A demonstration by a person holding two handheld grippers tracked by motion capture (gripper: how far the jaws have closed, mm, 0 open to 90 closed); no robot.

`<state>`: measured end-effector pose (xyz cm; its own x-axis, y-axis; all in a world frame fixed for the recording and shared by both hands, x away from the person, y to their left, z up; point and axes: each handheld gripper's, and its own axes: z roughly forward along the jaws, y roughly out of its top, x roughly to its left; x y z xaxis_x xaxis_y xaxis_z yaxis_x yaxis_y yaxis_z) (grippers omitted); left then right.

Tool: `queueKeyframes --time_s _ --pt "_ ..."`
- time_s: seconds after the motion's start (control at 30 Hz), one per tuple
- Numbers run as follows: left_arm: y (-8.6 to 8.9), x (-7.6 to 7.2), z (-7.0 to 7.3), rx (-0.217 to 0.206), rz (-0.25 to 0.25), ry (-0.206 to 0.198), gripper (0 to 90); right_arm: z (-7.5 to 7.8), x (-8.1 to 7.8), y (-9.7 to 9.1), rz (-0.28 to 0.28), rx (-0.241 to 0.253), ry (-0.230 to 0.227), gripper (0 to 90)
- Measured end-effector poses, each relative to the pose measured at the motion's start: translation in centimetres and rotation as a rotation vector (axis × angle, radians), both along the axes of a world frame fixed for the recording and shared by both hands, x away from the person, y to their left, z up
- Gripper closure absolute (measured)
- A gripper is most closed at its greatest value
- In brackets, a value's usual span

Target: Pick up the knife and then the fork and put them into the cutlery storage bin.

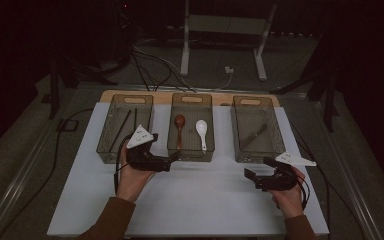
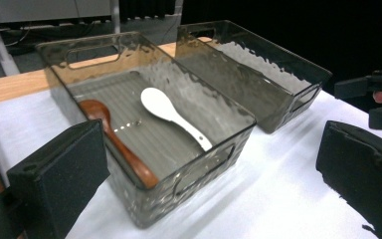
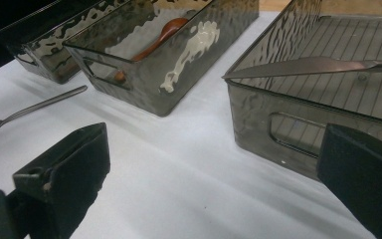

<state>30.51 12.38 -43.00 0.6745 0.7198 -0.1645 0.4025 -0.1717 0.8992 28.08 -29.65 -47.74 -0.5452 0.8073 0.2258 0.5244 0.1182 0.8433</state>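
While both claws gape, fork lies btwn left claw & middle bin.

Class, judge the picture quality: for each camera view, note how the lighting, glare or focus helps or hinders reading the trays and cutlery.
High view: dim, dark surroundings; the white spoon stands out, the knife barely. Left gripper view: brighter; rippled reflections streak the middle tray, near jaws soft. Right gripper view: the tray wall warps the white spoon into a smear; the knife is sharp.
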Motion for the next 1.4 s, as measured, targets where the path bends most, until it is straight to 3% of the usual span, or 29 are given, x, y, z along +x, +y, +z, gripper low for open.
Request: queueKeyframes --time_s 0.13,0.47,0.9,1.1,1.4 --pt "1.1 -0.6 -0.8 0.022 0.018 0.004 0.9 0.0 0.0 0.0 0.0 0.0 0.001 0.7" --pt "3.8 -1.7 -3.1 0.056 0.069 0.06 0.9 0.0 0.0 0.1 0.004 -0.006 0.001 0.7" --pt "5.0 -2.8 -5.7 0.148 0.086 0.128 1.0 0.0 0.0 0.1 0.004 -0.004 0.003 0.7" --pt "5.2 -3.6 -6.5 0.226 0.089 0.156 9.7 -0.1 0.0 0.1 0.002 -0.005 0.004 0.7" --pt "5.2 -4.4 -8.2 0.3 0.086 0.216 22.5 0.0 0.0 0.0 0.003 -0.007 0.001 0.7"
